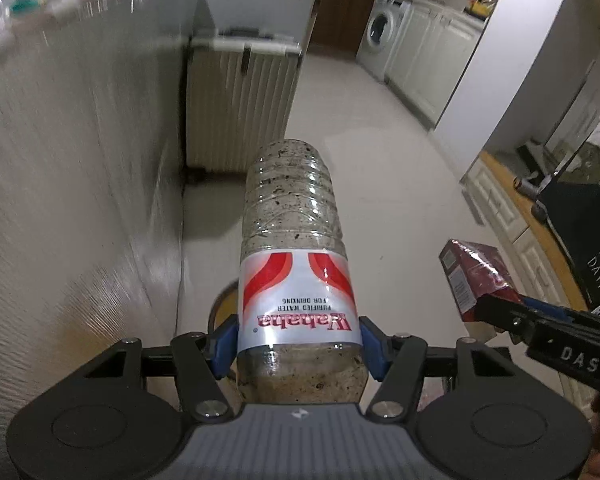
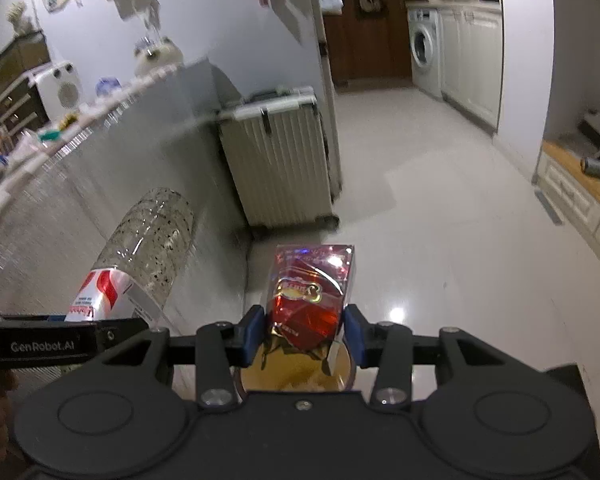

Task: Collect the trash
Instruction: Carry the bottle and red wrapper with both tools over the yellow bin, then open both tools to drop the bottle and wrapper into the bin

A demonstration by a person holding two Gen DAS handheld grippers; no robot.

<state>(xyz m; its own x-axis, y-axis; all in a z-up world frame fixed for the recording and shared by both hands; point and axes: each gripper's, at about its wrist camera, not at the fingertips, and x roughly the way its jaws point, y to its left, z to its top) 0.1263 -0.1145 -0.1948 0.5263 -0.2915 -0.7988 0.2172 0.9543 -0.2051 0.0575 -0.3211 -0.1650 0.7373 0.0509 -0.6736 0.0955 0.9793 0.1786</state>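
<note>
My left gripper (image 1: 298, 342) is shut on a clear plastic water bottle (image 1: 294, 240) with a red and white label, its blue pads pressing on the label band. The bottle points away from me, over the floor. My right gripper (image 2: 305, 330) is shut on a red cellophane-wrapped box (image 2: 312, 284), which stands up between the blue pads. Below both grippers lies a round bin opening (image 2: 296, 376) with a yellowish liner, also glimpsed as the bin (image 1: 222, 306). The box (image 1: 474, 280) and right gripper (image 1: 500, 314) show at the right of the left wrist view; the bottle (image 2: 148, 244) shows at the left of the right wrist view.
A textured grey counter side (image 1: 72, 184) rises on the left, with small items along its top. A ribbed cream suitcase (image 2: 278, 164) stands ahead against it. Pale tiled floor (image 2: 440, 220) stretches to a washing machine (image 2: 422, 46) and white cabinets; a low wooden-topped unit (image 2: 572, 184) is at the right.
</note>
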